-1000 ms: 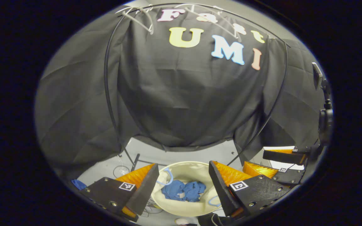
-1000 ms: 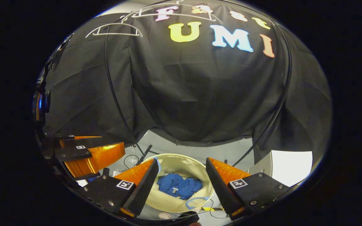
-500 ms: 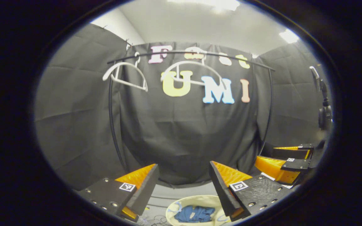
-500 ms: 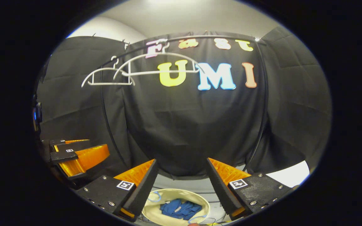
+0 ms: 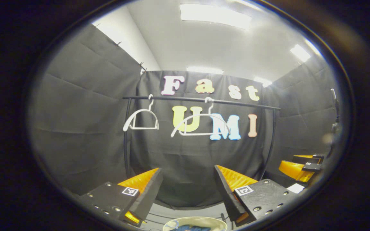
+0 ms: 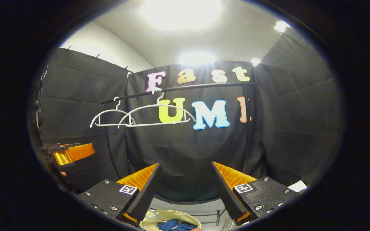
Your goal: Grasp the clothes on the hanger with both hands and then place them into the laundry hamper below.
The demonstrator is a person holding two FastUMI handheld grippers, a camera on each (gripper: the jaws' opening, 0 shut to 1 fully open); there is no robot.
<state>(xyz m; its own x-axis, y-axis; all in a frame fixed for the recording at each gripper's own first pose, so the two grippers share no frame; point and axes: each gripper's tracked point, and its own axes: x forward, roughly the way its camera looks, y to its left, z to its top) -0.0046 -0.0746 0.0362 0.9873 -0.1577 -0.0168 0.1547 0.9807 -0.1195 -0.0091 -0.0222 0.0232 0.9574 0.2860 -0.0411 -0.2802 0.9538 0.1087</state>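
Left gripper view: my left tongs (image 5: 188, 179) gape wide with nothing between them, pointing at the far black cloth wall (image 5: 75, 128). Up on the black rail (image 5: 201, 100) hang two white hangers, both bare: the small hanger (image 5: 141, 119) to the left, the wide hanger (image 5: 201, 125) just right of it. Ceiling lights (image 5: 215, 14) glow above. Down at the near bottom edge, the rim of the cream laundry hamper (image 5: 194, 221) peeks up between my fingers, with the blue clothes (image 5: 189, 228) lying inside it. Off at the right edge I see my right tongs (image 5: 302, 165), side on and well apart from my left ones.

Right gripper view: my right tongs (image 6: 185, 179) are spread wide too, gripping nothing, aimed at the same far wall (image 6: 284, 128). The rail (image 6: 178, 88) crosses high up, and the small hanger (image 6: 109, 117) and the wide hanger (image 6: 157, 115) overlap at their ends, both empty. At the bottom, between my fingers, there's the hamper (image 6: 169, 216) with the blue clothes (image 6: 172, 225) bunched in it, below the rail. At the left edge sit my left tongs (image 6: 72, 153); from this angle I cannot tell how far they are parted, though their own view shows them gaping.
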